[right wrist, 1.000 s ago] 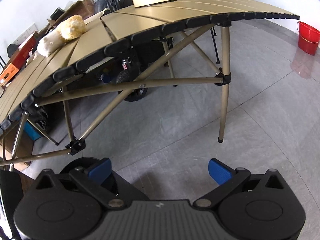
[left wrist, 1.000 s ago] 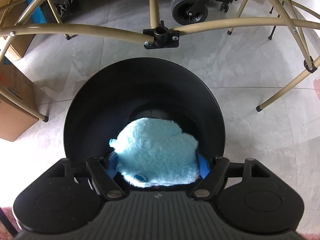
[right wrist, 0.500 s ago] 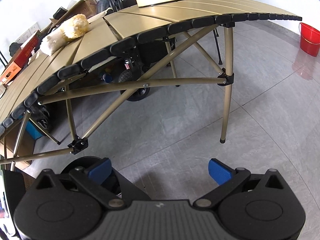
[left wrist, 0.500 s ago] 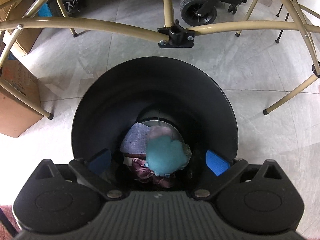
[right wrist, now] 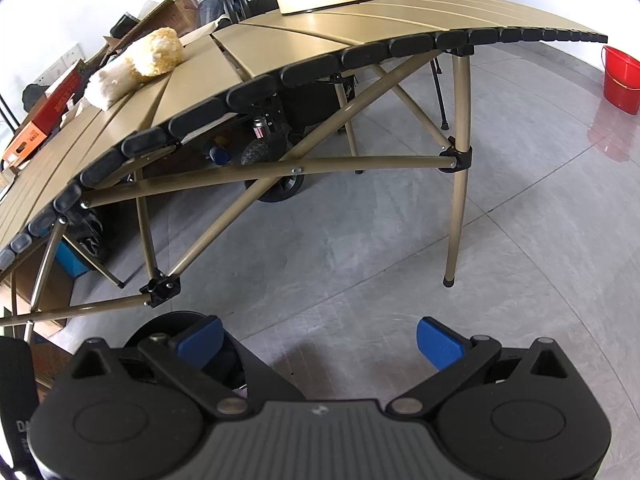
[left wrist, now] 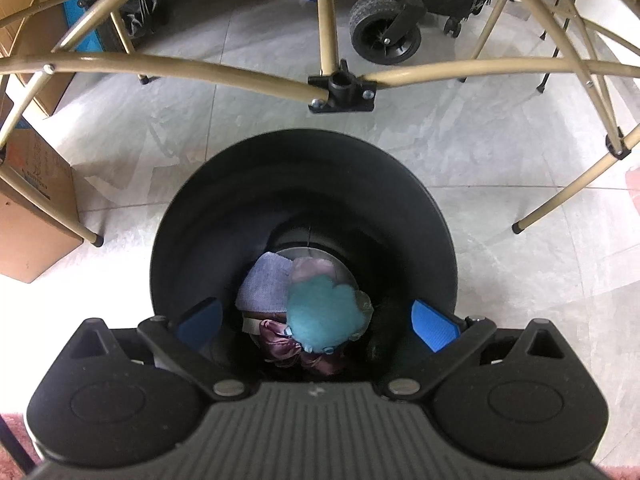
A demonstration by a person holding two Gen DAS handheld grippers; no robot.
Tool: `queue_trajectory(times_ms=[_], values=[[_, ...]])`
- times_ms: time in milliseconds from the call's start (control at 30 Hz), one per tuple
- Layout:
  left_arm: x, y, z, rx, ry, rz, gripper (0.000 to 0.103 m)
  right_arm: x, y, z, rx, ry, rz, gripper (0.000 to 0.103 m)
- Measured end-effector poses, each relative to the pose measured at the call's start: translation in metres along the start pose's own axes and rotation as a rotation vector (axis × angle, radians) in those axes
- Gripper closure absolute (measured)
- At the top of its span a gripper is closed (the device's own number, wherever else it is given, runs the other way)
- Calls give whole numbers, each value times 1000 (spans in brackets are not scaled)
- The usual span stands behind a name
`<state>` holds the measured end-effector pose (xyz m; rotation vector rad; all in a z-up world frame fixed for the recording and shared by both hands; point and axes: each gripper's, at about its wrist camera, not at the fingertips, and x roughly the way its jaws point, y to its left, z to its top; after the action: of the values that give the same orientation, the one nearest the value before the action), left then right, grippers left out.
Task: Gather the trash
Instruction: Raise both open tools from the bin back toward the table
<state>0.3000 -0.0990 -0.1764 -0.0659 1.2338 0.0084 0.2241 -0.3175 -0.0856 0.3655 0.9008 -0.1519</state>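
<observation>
left gripper (left wrist: 316, 320) hangs over the black trash bin (left wrist: 304, 168), claw spread wide, nothing between the blue pads. down inside, the teal plush toy (left wrist: 322, 316) lies on a purple satin scrap (left wrist: 280, 344) and a lavender cloth (left wrist: 262, 284), so that piece looks delivered. right gripper (right wrist: 318, 340) is spread and empty too, above bare floor. further off, on the tan slatted table (right wrist: 280, 52), a cream and yellow plush (right wrist: 140, 64) waits at the far left, probably next.
</observation>
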Motion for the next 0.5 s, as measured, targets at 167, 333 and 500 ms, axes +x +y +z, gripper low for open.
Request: queue_trajectory(times_ms=[167,333,500], values=[[-27,-3,-5,41,-99,16,0,-7,1,2,-9,-19,28,0],[-61,-6,-12,82,-202,-8,0,-28,9,5,-48,-89,79,0],[-94,-4,-18,109,-311,-20,0,-62,20,9,-118,-227,173,0]])
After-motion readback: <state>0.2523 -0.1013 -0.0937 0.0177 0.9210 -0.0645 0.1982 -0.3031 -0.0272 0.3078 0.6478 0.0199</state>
